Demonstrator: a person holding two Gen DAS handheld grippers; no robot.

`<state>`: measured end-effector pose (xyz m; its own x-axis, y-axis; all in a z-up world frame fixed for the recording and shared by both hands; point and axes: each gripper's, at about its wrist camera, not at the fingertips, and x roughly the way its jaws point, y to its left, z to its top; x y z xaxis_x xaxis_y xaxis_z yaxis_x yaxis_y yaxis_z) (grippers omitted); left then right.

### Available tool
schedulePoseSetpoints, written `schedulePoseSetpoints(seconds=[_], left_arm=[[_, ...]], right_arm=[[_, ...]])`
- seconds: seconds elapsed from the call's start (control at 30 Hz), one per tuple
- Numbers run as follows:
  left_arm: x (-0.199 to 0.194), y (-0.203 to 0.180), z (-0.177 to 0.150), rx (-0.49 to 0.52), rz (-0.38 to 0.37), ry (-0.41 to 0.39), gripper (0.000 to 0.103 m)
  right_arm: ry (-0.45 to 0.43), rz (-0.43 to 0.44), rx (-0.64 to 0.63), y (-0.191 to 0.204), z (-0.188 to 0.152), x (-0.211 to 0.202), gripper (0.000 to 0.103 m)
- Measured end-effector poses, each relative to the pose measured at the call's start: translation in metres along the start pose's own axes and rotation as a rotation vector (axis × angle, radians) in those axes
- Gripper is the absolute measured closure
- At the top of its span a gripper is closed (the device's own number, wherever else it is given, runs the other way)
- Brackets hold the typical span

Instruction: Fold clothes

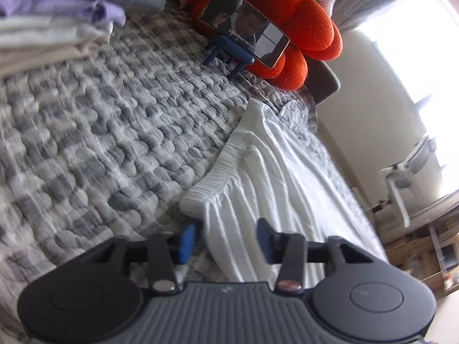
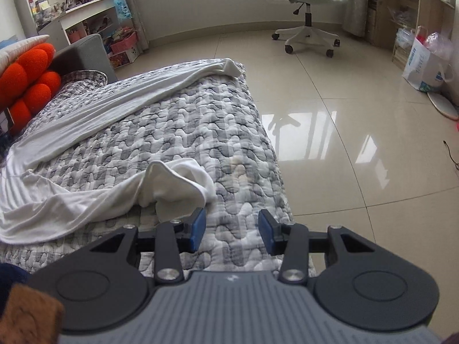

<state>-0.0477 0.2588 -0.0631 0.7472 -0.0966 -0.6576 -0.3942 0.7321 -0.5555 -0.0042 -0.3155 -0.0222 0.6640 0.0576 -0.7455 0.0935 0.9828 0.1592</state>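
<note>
White trousers (image 1: 266, 172), ribbed elastic waistband, thin crinkled knit, spread over the bed's quilt (image 1: 114, 132).

Left tongs (image 1: 226, 240): I see the jaws parted with the cloth's edge lying between them, pads not yet pressing. Right tongs (image 2: 231, 229): jaws apart, empty, over bare quilt just beside the bunched leg cuff (image 2: 175, 183).

Step, as I judge it: take waist and cuff, pull both taut, then fold. Bite a full layer; thin fabric slips.

Beyond: quilt puffy, grey-and-white checked. Orange cushion (image 1: 298, 20), plush, lobed. Phone (image 1: 243, 25) on blue stand. Folded pile (image 1: 54, 28), lilac on cream.
</note>
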Motion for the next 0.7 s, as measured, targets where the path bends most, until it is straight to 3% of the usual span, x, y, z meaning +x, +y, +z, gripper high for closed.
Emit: schedulePoseSetpoints(seconds=[0.03, 0.2, 0.4, 0.7], left_arm=[[0.001, 0.001, 0.000, 0.008, 0.014, 0.000, 0.084], [-0.010, 0.015, 0.007, -0.026, -0.010, -0.031, 0.101], [-0.048, 0.016, 0.025, 0.006, -0.017, -0.187, 0.101], [-0.043, 0.042, 0.031, -0.041, -0.002, -0.190, 0.101]], right_arm=[[0.000, 0.007, 0.013, -0.001, -0.002, 0.002, 0.058], [-0.012, 0.041, 0.030, -0.003, -0.009, 0.004, 0.058], [-0.041, 0.081, 0.034, 0.002, -0.009, 0.002, 0.058], [-0.045, 0.100, 0.070, 0.003, -0.009, 0.003, 0.058]])
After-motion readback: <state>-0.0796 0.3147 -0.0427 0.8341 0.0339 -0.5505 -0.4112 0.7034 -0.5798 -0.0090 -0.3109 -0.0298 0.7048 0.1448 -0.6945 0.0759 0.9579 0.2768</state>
